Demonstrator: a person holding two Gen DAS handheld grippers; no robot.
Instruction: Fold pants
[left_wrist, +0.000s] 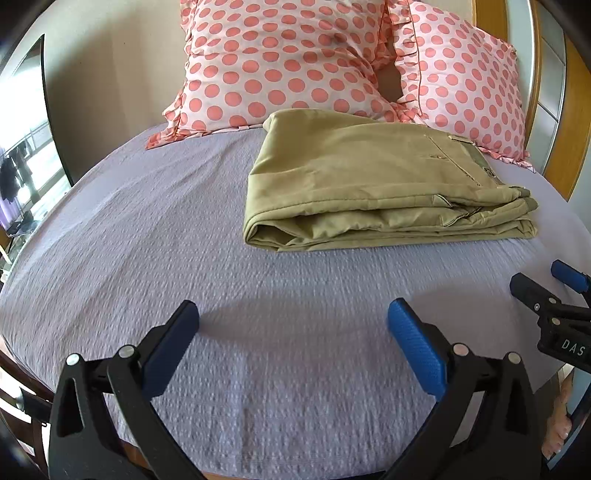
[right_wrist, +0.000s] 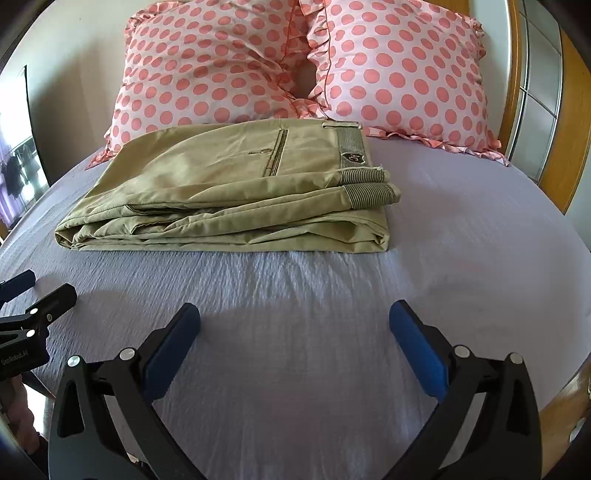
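Note:
Khaki pants (left_wrist: 369, 177) lie folded in a flat stack on the lavender bed sheet (left_wrist: 184, 240), in front of the pillows. They also show in the right wrist view (right_wrist: 229, 188), waistband to the right. My left gripper (left_wrist: 293, 325) is open and empty, hovering over bare sheet well short of the pants. My right gripper (right_wrist: 294, 325) is open and empty too, over the sheet in front of the pants. Each gripper shows at the edge of the other's view: the right one (left_wrist: 550, 291) and the left one (right_wrist: 33, 291).
Two pink polka-dot pillows (right_wrist: 207, 62) (right_wrist: 402, 70) lean against the wall behind the pants. A wooden bed frame (right_wrist: 554, 177) runs along the right side. A window or mirror (left_wrist: 26, 147) is at the left. The sheet's near edge (left_wrist: 295, 465) is just below my grippers.

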